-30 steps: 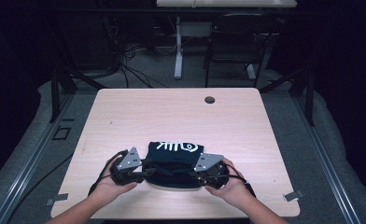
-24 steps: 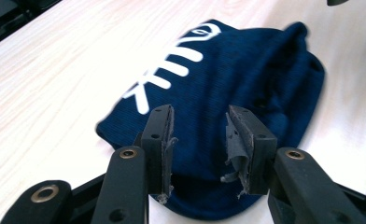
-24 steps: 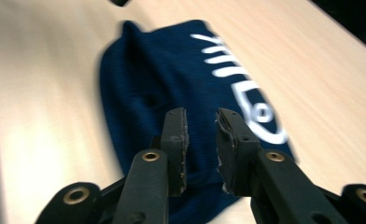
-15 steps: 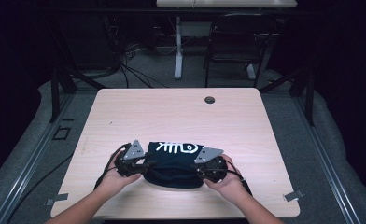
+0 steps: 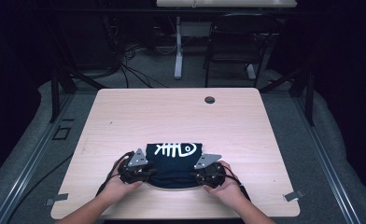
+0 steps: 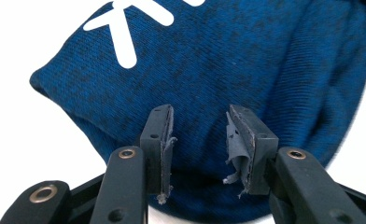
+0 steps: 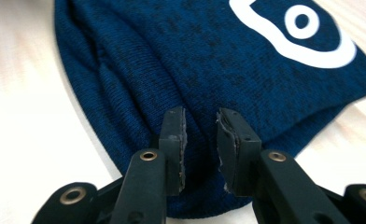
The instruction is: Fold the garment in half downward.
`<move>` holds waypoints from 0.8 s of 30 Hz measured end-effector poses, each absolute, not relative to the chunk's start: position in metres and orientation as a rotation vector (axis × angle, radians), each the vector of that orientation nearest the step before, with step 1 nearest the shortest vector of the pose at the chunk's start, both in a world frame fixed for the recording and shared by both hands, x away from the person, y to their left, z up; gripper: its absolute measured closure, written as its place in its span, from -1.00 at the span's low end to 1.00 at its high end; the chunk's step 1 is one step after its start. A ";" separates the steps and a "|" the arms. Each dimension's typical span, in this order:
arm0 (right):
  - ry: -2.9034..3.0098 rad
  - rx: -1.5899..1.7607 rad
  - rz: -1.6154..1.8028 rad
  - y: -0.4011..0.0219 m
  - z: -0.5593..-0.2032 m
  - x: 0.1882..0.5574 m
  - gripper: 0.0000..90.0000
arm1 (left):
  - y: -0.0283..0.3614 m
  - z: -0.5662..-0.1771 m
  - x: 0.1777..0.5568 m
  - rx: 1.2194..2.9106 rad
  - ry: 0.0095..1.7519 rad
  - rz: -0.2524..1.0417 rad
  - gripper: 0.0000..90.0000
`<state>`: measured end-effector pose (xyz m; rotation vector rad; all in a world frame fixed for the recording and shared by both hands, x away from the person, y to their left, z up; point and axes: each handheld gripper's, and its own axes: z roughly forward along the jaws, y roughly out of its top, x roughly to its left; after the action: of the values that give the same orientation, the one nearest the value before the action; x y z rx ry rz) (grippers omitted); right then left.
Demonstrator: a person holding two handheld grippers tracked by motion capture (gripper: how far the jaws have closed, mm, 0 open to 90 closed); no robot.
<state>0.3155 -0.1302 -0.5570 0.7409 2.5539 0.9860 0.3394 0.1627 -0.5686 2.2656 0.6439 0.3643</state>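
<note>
A: High view first. What lies where?

B: A folded dark-blue knit garment with a white fishbone print [image 5: 174, 161] rests on the pale wooden table [image 5: 181, 116], near its front edge. The left claw [image 5: 139, 171] and right claw [image 5: 208, 176] flank it; both have sunk closer to the table than a second ago (I judge the fold is being set down).

A: Left gripper view?

B: Jaws apart, frayed grey pads [image 6: 235, 140] clear of the heathered, ribbed cloth [image 6: 246, 60] behind.

A: Right gripper view?

B: Jaws apart, having just opened a little; soft fabric [image 7: 195, 60] behind, nothing pinched.
</note>
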 end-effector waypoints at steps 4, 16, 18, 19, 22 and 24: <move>2.501 0.810 1.001 -0.132 -0.559 0.328 0.55 | 0.161 -0.571 0.352 2.226 0.696 0.397 0.35; 2.435 0.884 1.076 -0.139 -0.555 0.335 0.47 | 0.171 -0.565 0.359 2.146 0.792 0.424 0.24; 2.421 0.884 1.093 -0.141 -0.552 0.332 0.45 | 0.175 -0.563 0.358 2.134 0.805 0.420 0.22; 2.418 0.883 1.099 -0.142 -0.551 0.331 0.45 | 0.177 -0.562 0.358 2.131 0.813 0.424 0.21; 2.404 0.898 1.108 -0.147 -0.547 0.329 0.43 | 0.182 -0.559 0.356 2.119 0.834 0.419 0.20; 2.396 0.918 1.120 -0.149 -0.546 0.329 0.42 | 0.186 -0.556 0.355 2.096 0.851 0.420 0.20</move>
<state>0.3293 -0.1494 -0.5458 0.9179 2.3963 1.1195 0.3547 0.1855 -0.5561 2.0958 0.8507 0.4203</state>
